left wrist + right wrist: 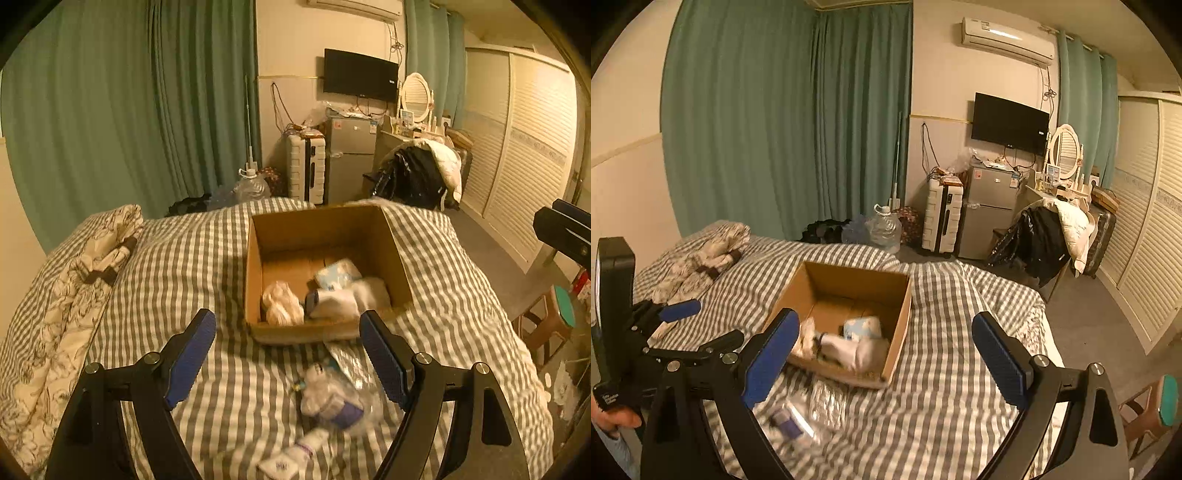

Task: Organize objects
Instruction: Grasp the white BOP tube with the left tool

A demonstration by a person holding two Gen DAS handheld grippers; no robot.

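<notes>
Two empty, wide-open tools, left tool (288,332) and right tool (886,332), above bare checked bedding (942,406) near the cardboard box (897,332) rim.

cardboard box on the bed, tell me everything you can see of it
The box is plain brown cardboard, rectangular and open at the top, with no flaps showing. It sits upright on the checked bedspread. Inside, toward its near end, lie a few pale items: a crumpled plastic bag, a blue-and-white pack and something white; the far part of the floor is bare. Neither gripper touches it. More clutter lies on the bed just in front of it.
</notes>
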